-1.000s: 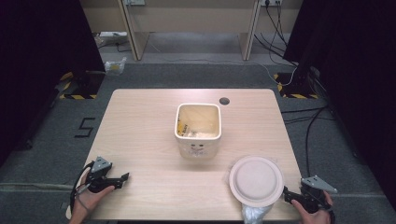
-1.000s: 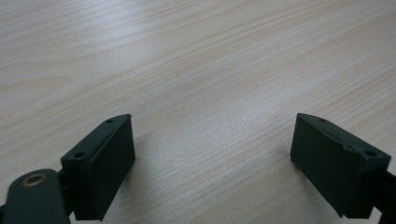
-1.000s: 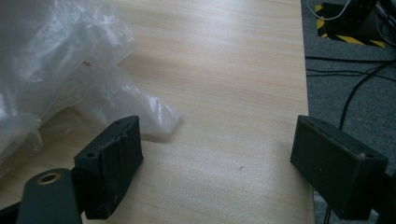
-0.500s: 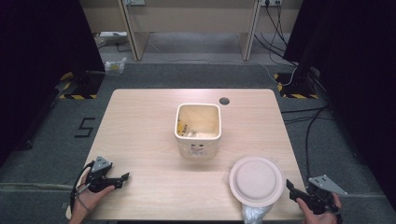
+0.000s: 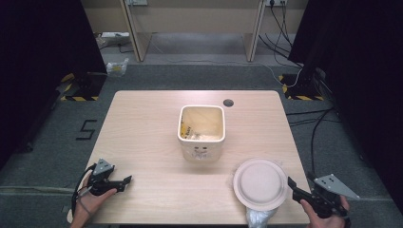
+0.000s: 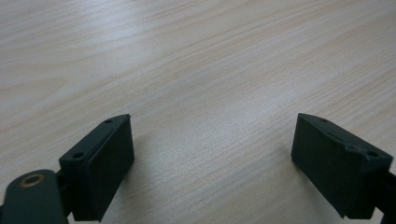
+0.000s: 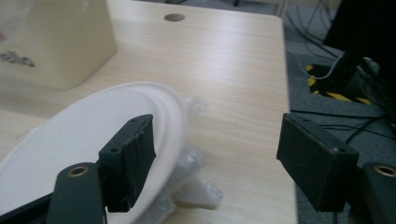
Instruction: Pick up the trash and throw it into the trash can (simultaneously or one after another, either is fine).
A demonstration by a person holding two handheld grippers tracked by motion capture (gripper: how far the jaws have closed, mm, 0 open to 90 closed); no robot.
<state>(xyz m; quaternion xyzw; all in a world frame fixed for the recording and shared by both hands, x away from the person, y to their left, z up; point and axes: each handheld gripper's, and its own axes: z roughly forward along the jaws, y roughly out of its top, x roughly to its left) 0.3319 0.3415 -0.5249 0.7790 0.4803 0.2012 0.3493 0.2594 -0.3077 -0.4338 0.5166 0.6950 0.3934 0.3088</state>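
right tongs wide, just closing a little, nothing between, beside white plate on crinkled plastic, perhaps bag; left tongs wide over bare tabletop.

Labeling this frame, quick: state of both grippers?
Left gripper: open, empty, over bare table.
Right gripper: open, jaws just been closing, nothing between them, beside plate.

White round lid flat atop crumpled plastic, table's near-right edge.
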